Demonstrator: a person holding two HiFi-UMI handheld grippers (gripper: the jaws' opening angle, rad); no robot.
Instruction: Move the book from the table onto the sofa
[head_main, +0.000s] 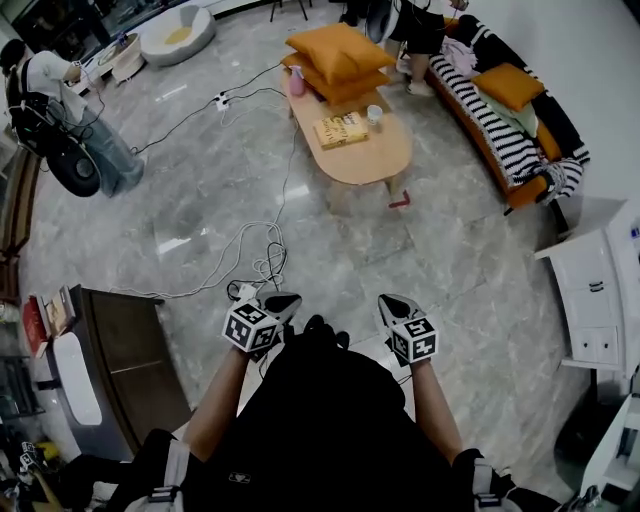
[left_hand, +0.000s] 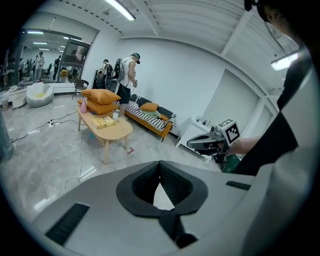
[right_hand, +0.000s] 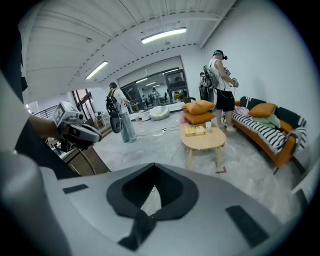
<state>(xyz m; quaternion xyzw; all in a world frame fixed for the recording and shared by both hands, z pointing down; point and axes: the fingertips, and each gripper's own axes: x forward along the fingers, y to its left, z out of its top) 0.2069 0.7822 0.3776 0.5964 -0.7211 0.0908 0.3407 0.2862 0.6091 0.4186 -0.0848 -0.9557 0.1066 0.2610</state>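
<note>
Fingers (left_hand: 175, 181) of the left gripper (head_main: 287, 299) are pressed together and hold nothing. Those of the right gripper (head_main: 391, 300) are likewise closed and empty. Both grippers are well apart from the table (head_main: 372, 162). The book (head_main: 341, 130) lies flat near the middle of the tabletop. Its cover is yellow and patterned, with print too small to read. A cup (head_main: 374, 113) stands just beside it. The striped sofa (head_main: 497, 140) is to the table's right in the head view.

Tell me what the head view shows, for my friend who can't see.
Seen from above, a person holds two shut tools, the left tool and right tool, over a grey floor. Ahead, a yellow book lies on a wooden table beside a cup and orange cushions, with a striped sofa to its right.
</note>
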